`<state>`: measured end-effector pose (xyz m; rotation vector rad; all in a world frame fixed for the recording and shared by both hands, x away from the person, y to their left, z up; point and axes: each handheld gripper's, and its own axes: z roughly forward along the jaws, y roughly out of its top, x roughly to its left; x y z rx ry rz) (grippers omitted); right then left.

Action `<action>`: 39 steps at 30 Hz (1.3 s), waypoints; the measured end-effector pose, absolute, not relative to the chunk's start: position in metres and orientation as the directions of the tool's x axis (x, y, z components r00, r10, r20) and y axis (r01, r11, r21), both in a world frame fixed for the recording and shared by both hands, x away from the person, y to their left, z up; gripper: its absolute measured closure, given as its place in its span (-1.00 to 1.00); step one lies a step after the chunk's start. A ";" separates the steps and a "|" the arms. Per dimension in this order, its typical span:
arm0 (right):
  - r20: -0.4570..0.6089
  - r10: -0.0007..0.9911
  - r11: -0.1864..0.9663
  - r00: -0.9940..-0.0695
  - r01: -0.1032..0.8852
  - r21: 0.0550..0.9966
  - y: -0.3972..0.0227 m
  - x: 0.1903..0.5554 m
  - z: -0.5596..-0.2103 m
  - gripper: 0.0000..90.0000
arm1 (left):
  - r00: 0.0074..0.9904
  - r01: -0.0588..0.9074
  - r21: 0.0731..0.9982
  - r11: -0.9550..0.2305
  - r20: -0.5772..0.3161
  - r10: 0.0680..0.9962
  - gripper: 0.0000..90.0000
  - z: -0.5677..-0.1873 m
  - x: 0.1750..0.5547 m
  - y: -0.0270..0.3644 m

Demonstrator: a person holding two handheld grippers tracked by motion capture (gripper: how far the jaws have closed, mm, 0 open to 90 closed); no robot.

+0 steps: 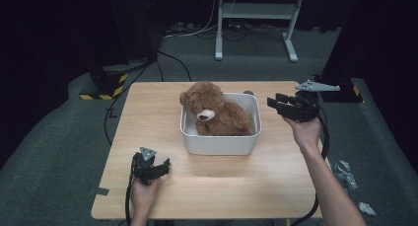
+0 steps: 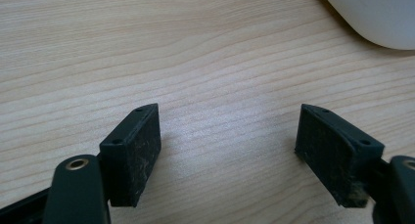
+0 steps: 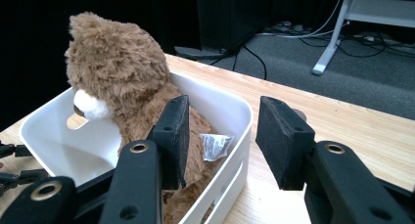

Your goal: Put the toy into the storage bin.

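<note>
Tag (image 3: 214, 146) on teddy bear (image 3: 127, 82): print unreadable.

Plush bear (image 1: 215, 112), smooth plastic tub (image 1: 222, 144), wood-grain table (image 1: 207, 186)

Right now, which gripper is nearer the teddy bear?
Right. The right gripper hovers open beside the white bin's right rim, next to the teddy bear; the left gripper rests on the table, in front.

1. The left gripper (image 1: 165, 163) sits low, close to the person. Its jaws are wide apart with nothing between them.
2. The left hand (image 1: 144, 190) holds it from behind.
3. The right gripper (image 1: 274, 103) is farther out and held up higher. Its jaws are partly apart and hold nothing.
4. The right arm (image 1: 329, 186) is stretched forward.
</note>
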<state>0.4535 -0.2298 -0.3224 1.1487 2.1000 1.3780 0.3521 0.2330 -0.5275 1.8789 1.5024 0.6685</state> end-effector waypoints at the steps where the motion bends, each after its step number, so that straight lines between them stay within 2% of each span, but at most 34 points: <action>1: 0.121 0.795 0.185 -0.594 0.427 0.885 -0.231 0.453 -0.322 0.24 | 0.219 0.654 0.742 -0.147 0.001 0.976 -0.45 -0.528 0.352 0.233; 17: 0.114 0.802 0.165 -0.587 0.400 0.902 -0.247 0.438 -0.318 0.23 | 0.220 0.654 0.742 -0.148 0.001 0.976 -0.45 -0.528 0.352 0.233; 39: 0.146 0.814 0.116 -0.562 0.405 0.907 -0.268 0.425 -0.331 0.23 | 0.220 0.654 0.742 -0.148 0.001 0.976 -0.45 -0.528 0.352 0.233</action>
